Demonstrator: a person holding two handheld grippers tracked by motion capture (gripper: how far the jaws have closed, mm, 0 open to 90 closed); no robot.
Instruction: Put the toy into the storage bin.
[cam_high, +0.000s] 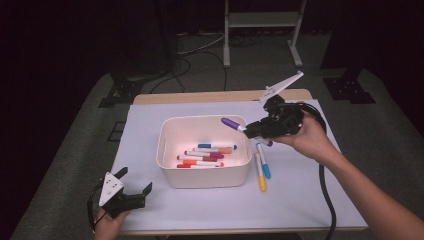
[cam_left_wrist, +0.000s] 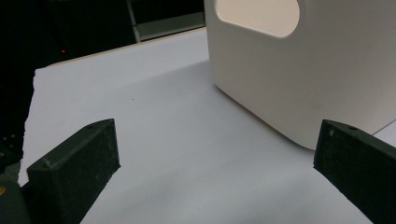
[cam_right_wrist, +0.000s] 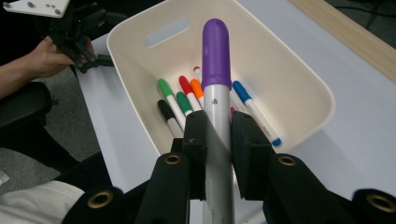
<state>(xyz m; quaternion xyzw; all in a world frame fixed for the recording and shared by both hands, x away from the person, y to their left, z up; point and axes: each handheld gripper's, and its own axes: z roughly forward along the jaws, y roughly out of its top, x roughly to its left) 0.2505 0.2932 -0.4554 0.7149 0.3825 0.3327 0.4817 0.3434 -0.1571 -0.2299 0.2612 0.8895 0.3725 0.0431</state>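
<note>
Two grippers were in use: the right gripper (cam_high: 251, 131), raised at the right rim of the white bin (cam_high: 167, 165), had its jaws clamped on the barrel of a purple-capped marker (cam_right_wrist: 216, 60), while the left gripper (cam_high: 134, 187) rested with jaws apart and empty at the near left corner of the table (cam_high: 210, 96). That marker's long axis ran in line with the jaws, cap leading leftward over the bin, so the drop point among the markers already inside (cam_high: 205, 154) lay directly below and left of the cap. Beside the bin's right wall, a blue marker (cam_high: 264, 161) and a yellow marker (cam_high: 260, 173) lay parallel, far nearer the right hand (cam_high: 310, 140) than the left.
</note>
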